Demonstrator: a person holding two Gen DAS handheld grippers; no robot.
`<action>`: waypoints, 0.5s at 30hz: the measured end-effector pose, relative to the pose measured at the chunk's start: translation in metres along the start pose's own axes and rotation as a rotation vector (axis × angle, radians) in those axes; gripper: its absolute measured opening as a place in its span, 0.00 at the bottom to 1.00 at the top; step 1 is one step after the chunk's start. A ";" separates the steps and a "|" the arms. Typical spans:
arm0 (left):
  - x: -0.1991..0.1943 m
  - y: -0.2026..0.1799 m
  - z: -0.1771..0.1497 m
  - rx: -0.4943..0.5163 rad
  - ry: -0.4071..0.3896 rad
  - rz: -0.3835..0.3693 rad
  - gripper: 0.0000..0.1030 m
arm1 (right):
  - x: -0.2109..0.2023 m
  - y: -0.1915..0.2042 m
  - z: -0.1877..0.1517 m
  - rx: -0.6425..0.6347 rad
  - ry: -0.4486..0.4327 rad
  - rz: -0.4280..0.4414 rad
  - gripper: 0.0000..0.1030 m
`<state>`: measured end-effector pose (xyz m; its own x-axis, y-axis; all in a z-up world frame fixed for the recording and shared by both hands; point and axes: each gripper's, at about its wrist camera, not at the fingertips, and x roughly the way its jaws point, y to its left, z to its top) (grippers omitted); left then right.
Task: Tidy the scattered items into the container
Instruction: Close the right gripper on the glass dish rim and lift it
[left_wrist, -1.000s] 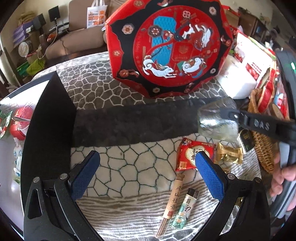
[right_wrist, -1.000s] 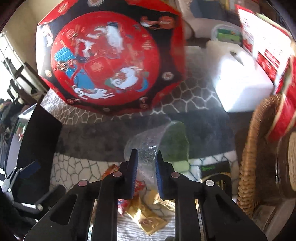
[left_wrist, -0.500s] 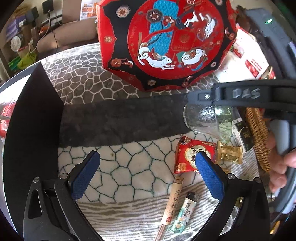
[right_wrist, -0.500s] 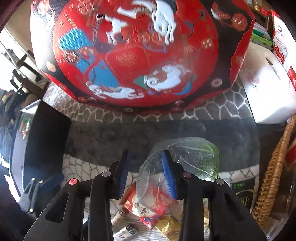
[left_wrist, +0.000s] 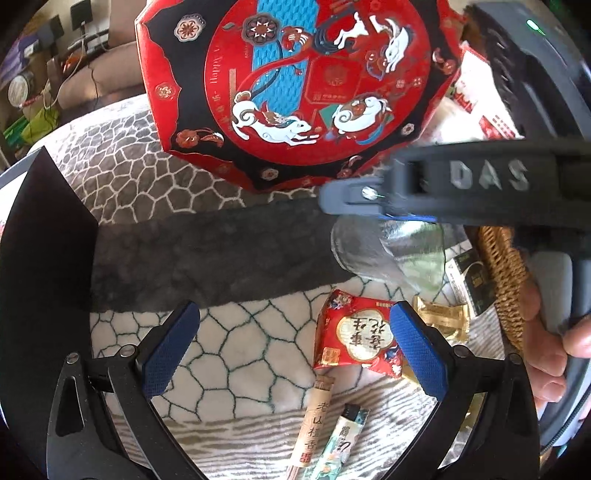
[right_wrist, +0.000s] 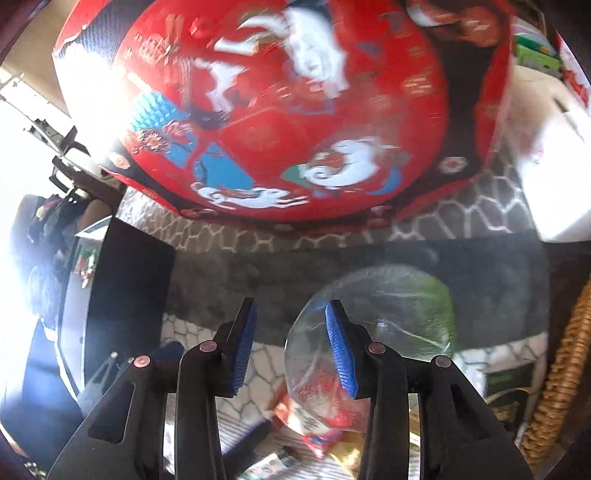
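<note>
The left gripper (left_wrist: 295, 345) is hovering with its jaws spread wide and nothing between them, and the red snack packet (left_wrist: 354, 338) is lying just inside its right-hand pad, on the patterned cloth (left_wrist: 229, 339). Nearest the onlooker, a paper-sleeved stick bundle (left_wrist: 314, 424) and a small sachet (left_wrist: 341, 435) are lying side by side below that packet, their long axes running toward the camera. A gold wrapper (left_wrist: 441, 317) is sitting just right of the red packet, beside a wicker basket (left_wrist: 498, 273). The right gripper (right_wrist: 290, 345) is reaching in from the right; its jaws have just been opening, and they are now standing partly apart with the clear plastic bag (right_wrist: 376, 325) draped around the right-hand finger only, apparently released rather than pinched. Farther back, a black box wall (left_wrist: 48, 229) is standing at the left, probably the container. Beyond, the red octagonal gift box (left_wrist: 295, 85) is crowding the far side.
</note>
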<state>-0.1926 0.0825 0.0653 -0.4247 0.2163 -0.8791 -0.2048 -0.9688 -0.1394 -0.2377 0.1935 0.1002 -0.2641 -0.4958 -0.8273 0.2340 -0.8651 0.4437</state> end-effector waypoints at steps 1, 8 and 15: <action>0.001 0.002 0.000 0.000 0.002 0.005 1.00 | 0.003 0.000 0.001 0.008 0.002 0.012 0.40; 0.009 0.013 0.011 -0.037 0.019 -0.019 1.00 | -0.016 -0.001 -0.001 -0.003 -0.033 0.007 0.40; 0.013 0.000 0.036 -0.017 0.006 -0.007 0.99 | -0.056 -0.027 -0.002 0.009 -0.140 -0.189 0.40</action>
<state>-0.2304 0.0893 0.0703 -0.4182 0.2220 -0.8808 -0.1923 -0.9693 -0.1530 -0.2272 0.2449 0.1342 -0.4299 -0.3302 -0.8404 0.1602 -0.9439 0.2889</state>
